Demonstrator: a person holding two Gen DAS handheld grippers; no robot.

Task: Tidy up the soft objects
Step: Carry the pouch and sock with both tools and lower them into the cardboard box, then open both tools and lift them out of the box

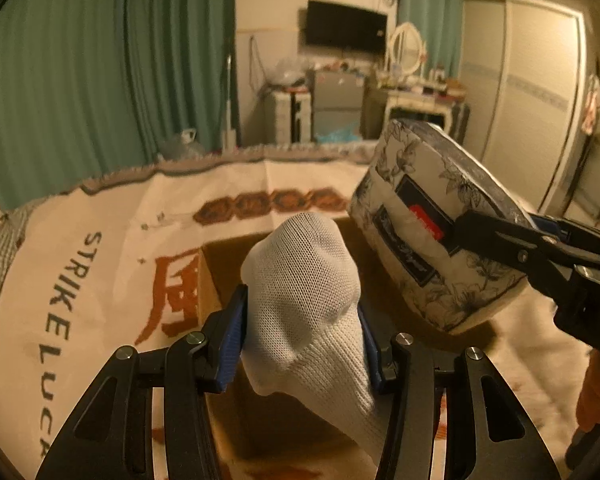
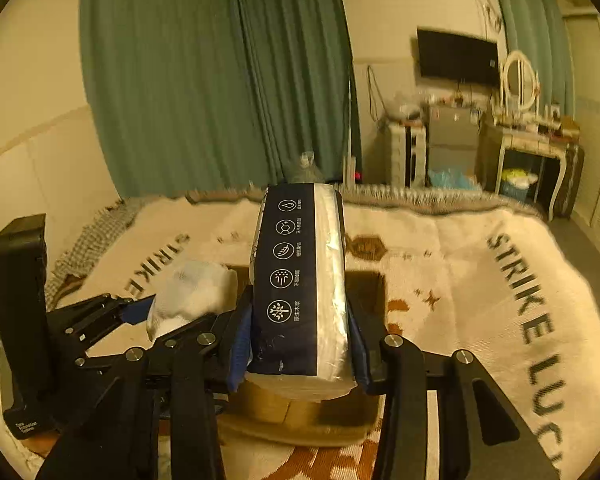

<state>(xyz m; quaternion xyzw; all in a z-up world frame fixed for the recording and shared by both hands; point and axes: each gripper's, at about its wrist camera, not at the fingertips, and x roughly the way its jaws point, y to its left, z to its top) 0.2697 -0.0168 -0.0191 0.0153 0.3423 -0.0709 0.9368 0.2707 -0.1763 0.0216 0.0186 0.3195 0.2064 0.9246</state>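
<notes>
Left wrist view first. The left gripper (image 1: 300, 340) is clamped on a white sock (image 1: 304, 300), blue pads pressed into it from both sides, the toe end bulging up past the fingertips. Right behind the sock, toward 12 o'clock, there's a cardboard box (image 1: 212, 272) sitting on the blanket (image 1: 100, 248), the cream one with "STRIKE LUC.." lettering and red-brown characters. The sock and the gripper block most of the box's inside, so I can't tell what's in it. At about 2 o'clock the right gripper (image 1: 466, 226) comes in from the edge, squeezed on a floral-print tissue pack (image 1: 432, 240) that's held up in the air, tilted, just beside the sock but not touching it as far as I can see. Further back: green curtains (image 1: 100, 72), a wall TV (image 1: 346, 32), and a dresser with an oval mirror (image 1: 406, 48).

Right wrist view. The right gripper (image 2: 300, 332) is closed tight on the tissue pack (image 2: 300, 280), which stands on edge with its dark blue strip of round icons facing the camera. The cardboard box (image 2: 364, 292) is directly under and behind the pack; the pack covers nearly all of the opening, so contents are a no-go here too. At 9 o'clock the left gripper (image 2: 148, 312) pokes in holding the white sock (image 2: 192, 292), which hangs around the box's left edge. The blanket (image 2: 480, 280) spreads out to 3 o'clock, with the curtains (image 2: 220, 80) behind.
</notes>
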